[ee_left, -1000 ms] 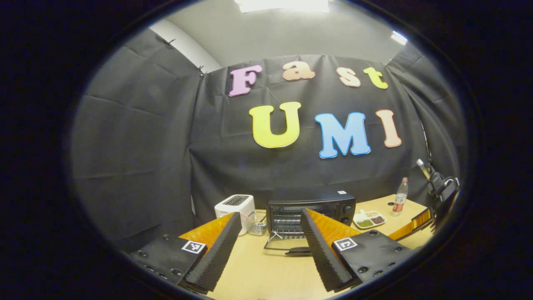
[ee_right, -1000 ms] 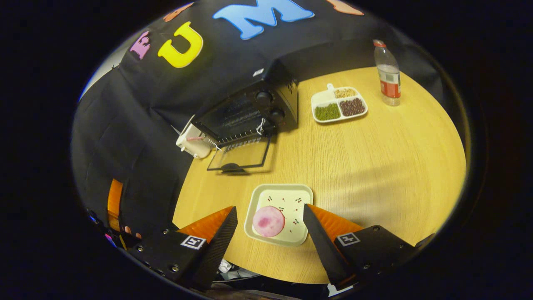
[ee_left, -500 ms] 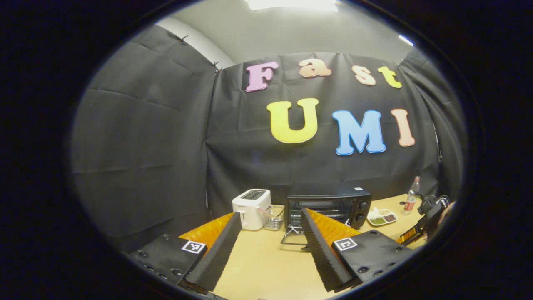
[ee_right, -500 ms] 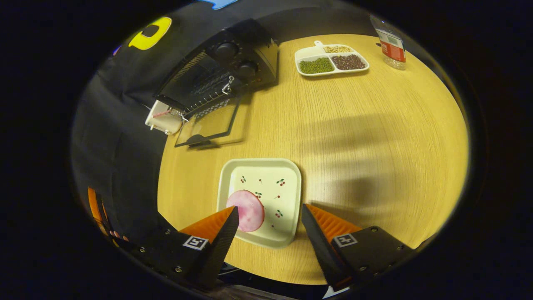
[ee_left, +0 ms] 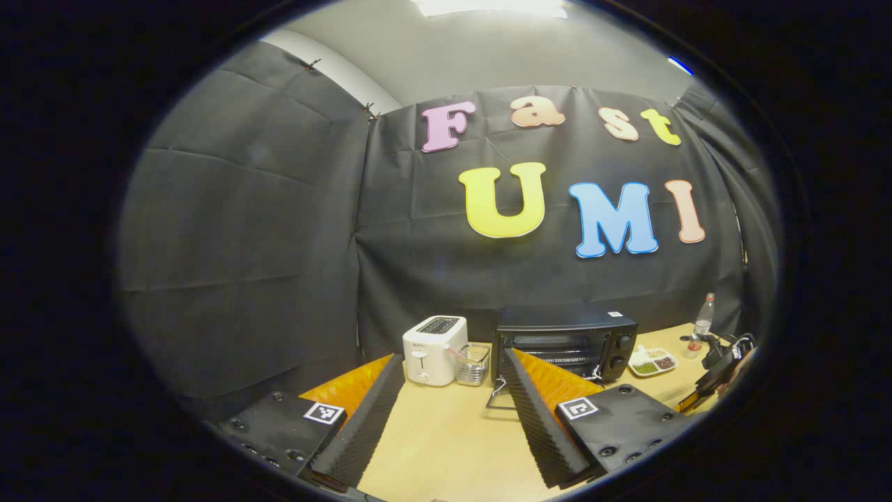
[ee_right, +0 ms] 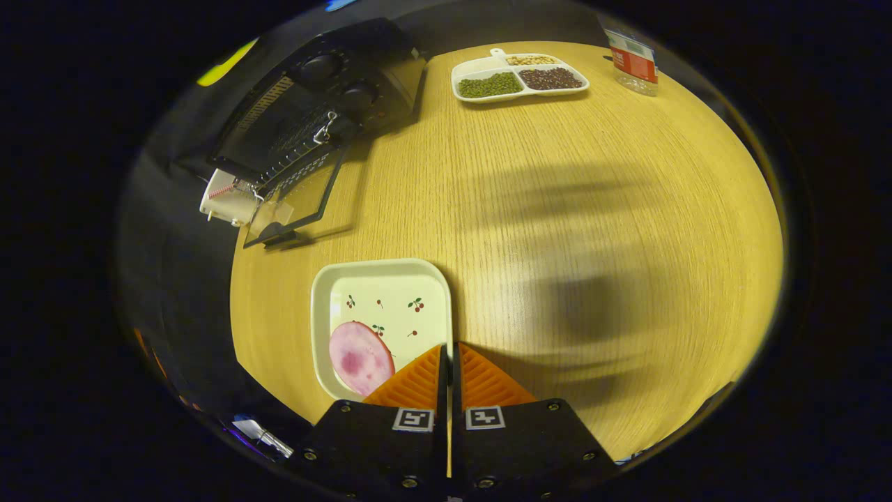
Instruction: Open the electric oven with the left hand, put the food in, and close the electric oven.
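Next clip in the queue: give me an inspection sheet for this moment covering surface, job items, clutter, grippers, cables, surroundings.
Surface: wooden table, shadowed in the middle.
Job's things: black electric oven at the back left, its glass door folded down open. Pink food slice lies on the near left part of a white square plate.
Clutter: white toaster; small clear container beside it; divided dish of beans; plastic bottle.
Grippers: right gripper shut on the plate's right rim; left gripper open, holding nothing, facing the oven.
Cables: nothing seen.
Surroundings: black cloth booth wall, ceiling light.
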